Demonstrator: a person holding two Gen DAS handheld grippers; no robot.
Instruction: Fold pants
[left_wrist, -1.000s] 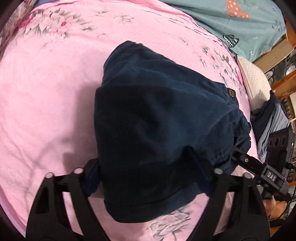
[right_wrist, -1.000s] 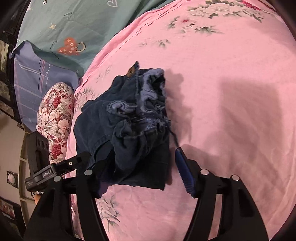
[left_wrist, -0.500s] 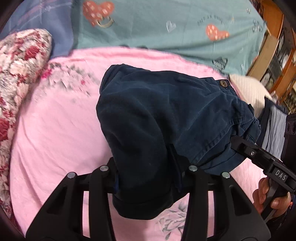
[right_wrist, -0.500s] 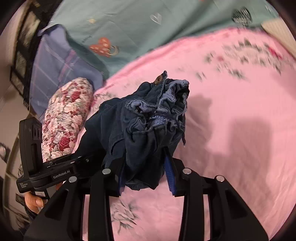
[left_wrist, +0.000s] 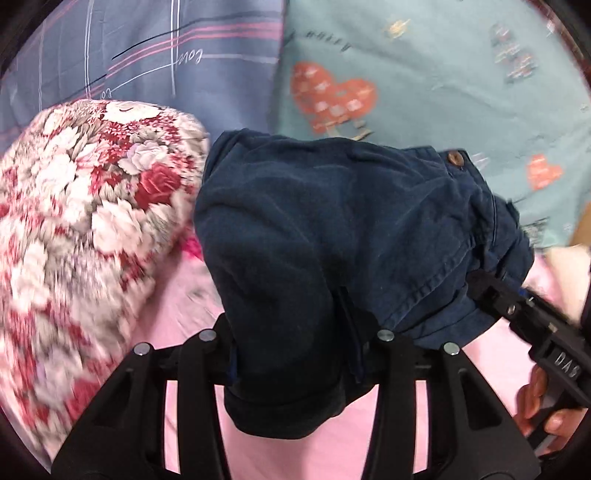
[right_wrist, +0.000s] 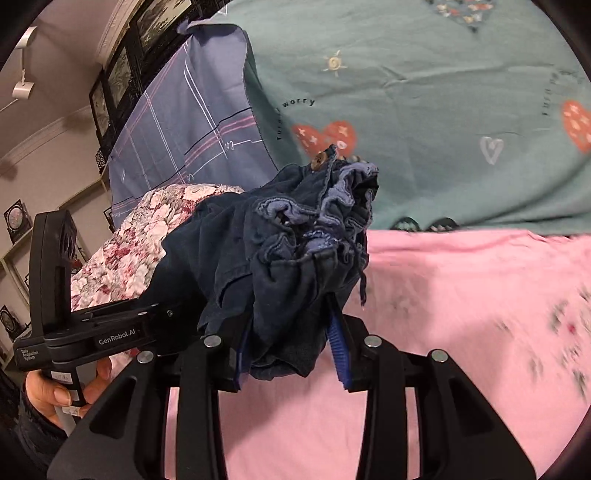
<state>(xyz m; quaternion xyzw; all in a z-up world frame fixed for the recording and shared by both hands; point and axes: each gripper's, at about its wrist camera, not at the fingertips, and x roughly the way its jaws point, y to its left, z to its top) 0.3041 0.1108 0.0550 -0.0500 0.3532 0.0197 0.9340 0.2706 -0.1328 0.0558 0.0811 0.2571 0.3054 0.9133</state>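
Both tongs carry one bundle of dark navy pants (left_wrist: 332, 236), lifted clear of the pink bedsheet (left_wrist: 288, 458).

Left gripper (left_wrist: 291, 354): jaws drawn in partway, clamped on a folded edge of the pants; cloth bulges ahead of and above the fingers.

Right gripper (right_wrist: 291, 354): jaws likewise partly closed, blue pads (right_wrist: 338, 343) pressing the bunched waistband end, brown button (right_wrist: 319, 161) at the top.

Beyond the tongs: floral pillow (left_wrist: 81, 229) to the left, teal heart-print cover (right_wrist: 443, 110) and blue checked cover (left_wrist: 147, 48) behind. No containers in view.
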